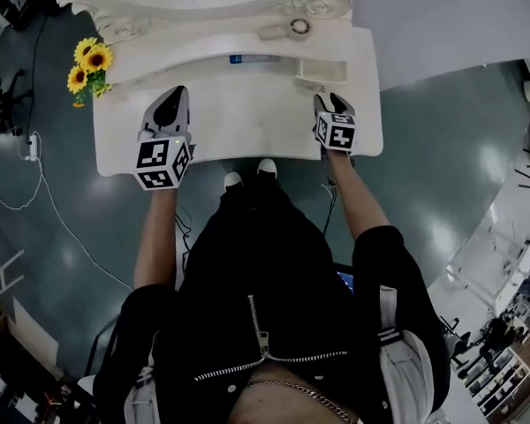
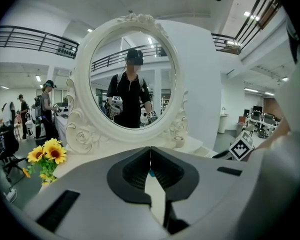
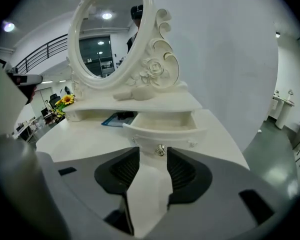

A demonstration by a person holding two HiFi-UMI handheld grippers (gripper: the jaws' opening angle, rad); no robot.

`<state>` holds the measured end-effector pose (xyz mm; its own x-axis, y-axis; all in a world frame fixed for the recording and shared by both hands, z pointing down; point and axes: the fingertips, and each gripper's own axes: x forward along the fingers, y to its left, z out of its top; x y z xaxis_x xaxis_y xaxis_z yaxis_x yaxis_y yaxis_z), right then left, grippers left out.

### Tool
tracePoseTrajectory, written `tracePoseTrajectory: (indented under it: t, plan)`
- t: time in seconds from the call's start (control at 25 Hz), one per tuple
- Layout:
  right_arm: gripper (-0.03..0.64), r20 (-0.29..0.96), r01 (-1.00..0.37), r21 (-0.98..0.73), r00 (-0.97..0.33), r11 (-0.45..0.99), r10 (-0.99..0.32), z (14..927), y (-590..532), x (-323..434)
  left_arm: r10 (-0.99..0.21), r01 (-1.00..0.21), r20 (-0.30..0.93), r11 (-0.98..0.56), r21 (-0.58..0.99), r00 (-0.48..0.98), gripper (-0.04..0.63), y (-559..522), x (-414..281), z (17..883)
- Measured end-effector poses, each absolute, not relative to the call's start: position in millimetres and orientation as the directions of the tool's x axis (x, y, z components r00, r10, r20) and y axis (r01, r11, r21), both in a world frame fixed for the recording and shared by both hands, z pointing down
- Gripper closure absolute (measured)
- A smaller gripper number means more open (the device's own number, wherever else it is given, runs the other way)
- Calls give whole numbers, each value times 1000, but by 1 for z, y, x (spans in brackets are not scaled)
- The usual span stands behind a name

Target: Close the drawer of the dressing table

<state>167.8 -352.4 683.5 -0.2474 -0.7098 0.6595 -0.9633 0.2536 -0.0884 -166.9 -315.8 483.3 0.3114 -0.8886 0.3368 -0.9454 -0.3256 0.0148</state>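
The white dressing table (image 1: pixel 238 122) carries an oval mirror (image 2: pixel 132 79) at its back. Its small right drawer (image 3: pixel 162 126) stands pulled out and looks empty, with a metal knob (image 3: pixel 160 150) on its front. In the head view the same drawer (image 1: pixel 316 71) sits just beyond my right gripper (image 1: pixel 333 102). In the right gripper view my right gripper (image 3: pixel 153 159) is open, aimed at the knob, which sits just beyond the fingertips and between them, with nothing gripped. My left gripper (image 1: pixel 172 97) hovers over the left of the tabletop. Its jaws (image 2: pixel 150 150) meet at the tips with nothing held.
A bunch of sunflowers (image 1: pixel 88 64) stands at the table's left rear corner. A blue flat item (image 1: pixel 247 58) lies in the open shelf under the mirror. A small round jar (image 1: pixel 299 27) sits on the shelf at right. People stand in the hall at far left (image 2: pixel 47 109).
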Motion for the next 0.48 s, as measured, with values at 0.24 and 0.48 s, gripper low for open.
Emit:
tracePoseTrajectory:
  t: [0.24, 0.48]
  plan:
    - [456, 692, -964, -98, -245, 247, -679, 705, -367, 170, -896, -962, 362, -271, 17, 259, 574, -317, -182, 491]
    - [463, 712, -972, -81, -210, 218, -670, 716, -374, 172, -896, -966, 371, -257, 16, 244, 574, -322, -185, 493]
